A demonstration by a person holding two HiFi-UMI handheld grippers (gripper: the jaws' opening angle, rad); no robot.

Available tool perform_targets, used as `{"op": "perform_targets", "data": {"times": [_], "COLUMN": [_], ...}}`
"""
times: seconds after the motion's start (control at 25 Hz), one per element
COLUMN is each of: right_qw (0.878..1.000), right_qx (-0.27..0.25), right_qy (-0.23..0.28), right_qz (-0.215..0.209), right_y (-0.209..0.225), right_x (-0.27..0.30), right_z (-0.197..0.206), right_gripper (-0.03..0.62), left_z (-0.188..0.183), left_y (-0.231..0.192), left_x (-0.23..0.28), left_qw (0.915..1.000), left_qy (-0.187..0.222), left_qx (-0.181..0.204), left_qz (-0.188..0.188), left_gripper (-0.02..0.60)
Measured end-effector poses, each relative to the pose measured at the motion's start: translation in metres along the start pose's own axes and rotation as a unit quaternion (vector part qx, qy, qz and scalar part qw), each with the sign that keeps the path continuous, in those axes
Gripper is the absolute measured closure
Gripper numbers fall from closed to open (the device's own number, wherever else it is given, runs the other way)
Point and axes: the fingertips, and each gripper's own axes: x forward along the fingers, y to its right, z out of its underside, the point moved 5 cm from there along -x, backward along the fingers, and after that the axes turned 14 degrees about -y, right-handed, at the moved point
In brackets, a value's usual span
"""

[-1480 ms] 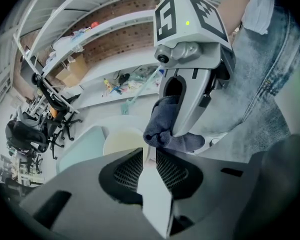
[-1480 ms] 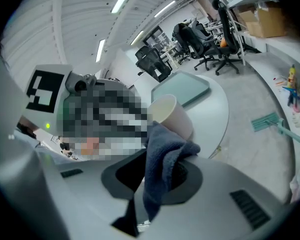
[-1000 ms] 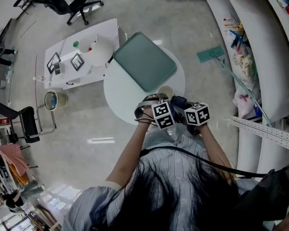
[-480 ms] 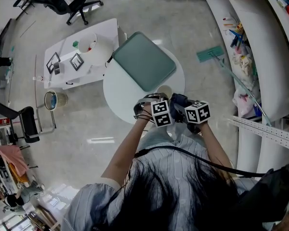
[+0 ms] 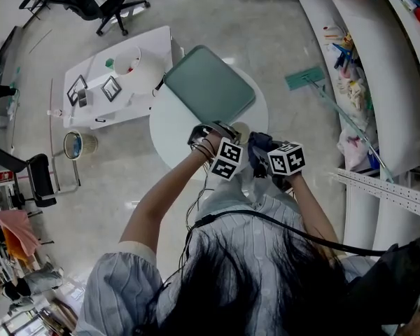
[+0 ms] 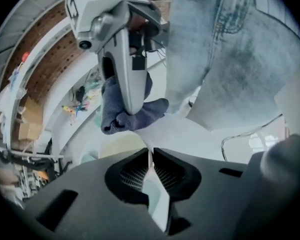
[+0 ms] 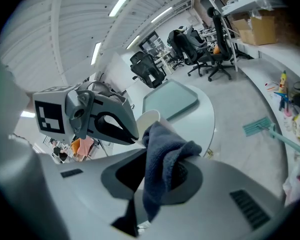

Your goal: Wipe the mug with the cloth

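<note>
Pale mug (image 7: 150, 118) at the near edge of the round white table (image 5: 169, 128), with the cloth (image 7: 166, 151) against it.
Your left gripper (image 6: 151, 164) points down; its jaws have just been closing and now pinch the mug's thin wall; your right gripper (image 7: 157, 179) is clamped on the bunched dark blue cloth, which meets the mug's rim; a green pad (image 5: 210, 88) lies further back on the table.

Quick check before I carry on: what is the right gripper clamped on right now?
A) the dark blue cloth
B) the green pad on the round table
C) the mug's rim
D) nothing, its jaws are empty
A: in the right gripper view the dark blue cloth sits pinched between the jaws of the right gripper, bunched above them and hanging below.
</note>
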Motion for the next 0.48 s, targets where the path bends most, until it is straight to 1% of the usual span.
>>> {"op": "perform_targets", "data": {"times": [0.12,0.2,0.24,0.32,0.36,0.4,0.48], "right_qw": [1.000,1.000,1.000,1.000,1.000,1.000,1.000], "right_qx": [-0.003,-0.003,-0.001,0.001,0.001,0.001,0.002], "right_qy": [-0.005,-0.005,-0.004,-0.003,-0.003,-0.003,-0.003], "right_qz": [0.002,0.003,0.004,0.004,0.004,0.004,0.003], "right_y": [-0.0010,-0.0009,-0.0007,-0.0006,-0.0005,-0.0004,-0.0005], "right_x": [0.0005,0.0004,0.0003,0.0005,0.0006,0.0008,0.0010], "right_z": [-0.0008,-0.0011,-0.0012,-0.0012,-0.0012,-0.0012,-0.0014], "right_gripper": [0.514,0.514,0.514,0.514,0.514,0.514,0.514], "left_z": [0.0043,0.0071,0.0079,0.0079,0.0071,0.0059,0.0030], "left_y": [0.0004,-0.0010,-0.0014,-0.0005,0.0002,0.0005,-0.0016], "left_x": [0.0009,0.0024,0.0031,0.0042,0.0044,0.0042,0.0017], "left_qw": [0.9961,0.9914,0.9896,0.9895,0.9911,0.9935,0.9986], "left_qy": [-0.014,-0.028,-0.033,-0.035,-0.032,-0.026,-0.004], "left_qx": [0.086,0.126,0.136,0.137,0.127,0.109,0.052], "left_qz": [-0.013,-0.026,-0.031,-0.029,-0.024,-0.017,-0.002], "left_gripper": [0.535,0.535,0.535,0.534,0.534,0.533,0.532]}}
